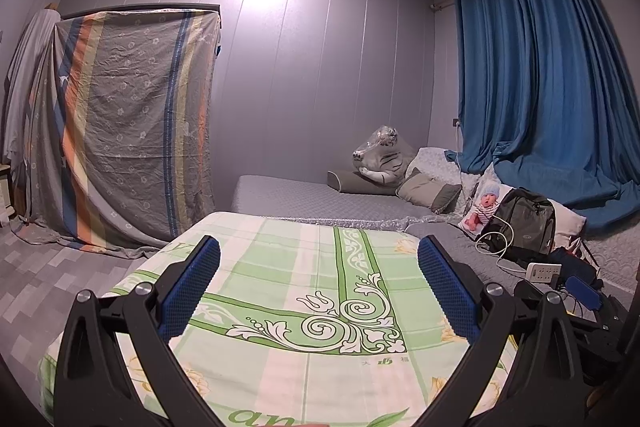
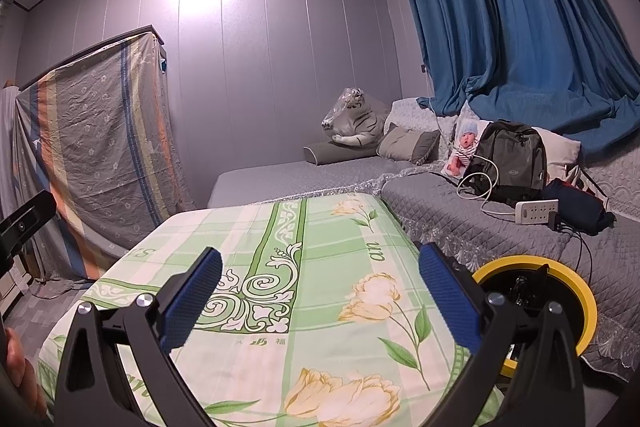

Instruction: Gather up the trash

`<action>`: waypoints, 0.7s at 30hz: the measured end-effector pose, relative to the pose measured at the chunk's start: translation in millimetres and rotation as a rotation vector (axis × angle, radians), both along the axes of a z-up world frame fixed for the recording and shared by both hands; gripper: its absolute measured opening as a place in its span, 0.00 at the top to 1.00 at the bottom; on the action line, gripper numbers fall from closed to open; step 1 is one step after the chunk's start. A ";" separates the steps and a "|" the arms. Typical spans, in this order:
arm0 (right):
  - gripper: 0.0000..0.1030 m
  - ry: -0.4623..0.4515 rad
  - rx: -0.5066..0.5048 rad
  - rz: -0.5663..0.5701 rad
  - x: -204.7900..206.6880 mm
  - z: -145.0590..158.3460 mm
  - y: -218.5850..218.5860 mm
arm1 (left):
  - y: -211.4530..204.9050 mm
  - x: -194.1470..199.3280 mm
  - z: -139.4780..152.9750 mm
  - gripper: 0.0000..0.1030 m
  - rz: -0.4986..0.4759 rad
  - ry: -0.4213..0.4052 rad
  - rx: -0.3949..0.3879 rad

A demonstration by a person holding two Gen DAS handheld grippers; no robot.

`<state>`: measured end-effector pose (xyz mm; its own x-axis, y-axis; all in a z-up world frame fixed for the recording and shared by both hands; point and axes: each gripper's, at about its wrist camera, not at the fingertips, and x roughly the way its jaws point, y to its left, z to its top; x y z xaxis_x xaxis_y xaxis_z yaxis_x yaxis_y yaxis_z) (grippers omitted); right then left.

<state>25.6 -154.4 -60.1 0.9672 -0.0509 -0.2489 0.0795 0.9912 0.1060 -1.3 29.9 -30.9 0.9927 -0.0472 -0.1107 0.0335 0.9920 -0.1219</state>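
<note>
My left gripper [image 1: 319, 267] is open above a table draped in a green and white floral cloth [image 1: 280, 291], nothing between its blue pads. My right gripper [image 2: 320, 275] is open too, over the same cloth [image 2: 288, 267], and holds nothing. A round bin with a yellow rim and dark inside [image 2: 576, 291] stands low at the right of the table, partly hidden behind the right finger. No loose piece of trash shows on the cloth in either view.
A grey quilted sofa [image 2: 460, 211] runs along the right, carrying a black backpack [image 2: 512, 163], a white power strip [image 2: 536, 211], a doll [image 2: 464, 147] and cushions. Blue curtains [image 2: 520, 27] hang behind it. A striped sheet covers a tall cabinet [image 1: 128, 123] at the left.
</note>
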 end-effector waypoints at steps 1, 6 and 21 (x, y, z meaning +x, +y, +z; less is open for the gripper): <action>0.08 0.001 0.001 0.000 0.1 -0.1 0.0 | -0.4 0.1 -0.2 0.08 0.001 0.000 0.001; 0.08 0.003 0.004 0.000 0.5 -0.3 0.1 | -2.3 1.7 -2.4 0.08 0.001 0.001 0.004; 0.08 0.012 0.011 0.000 1.6 -6.6 2.8 | -5.8 8.4 -9.8 0.08 -0.019 0.023 0.005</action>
<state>27.2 -151.6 -66.7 0.9642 -0.0483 -0.2608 0.0810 0.9900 0.1159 7.1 24.1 -40.7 0.9889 -0.0656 -0.1335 0.0498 0.9917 -0.1181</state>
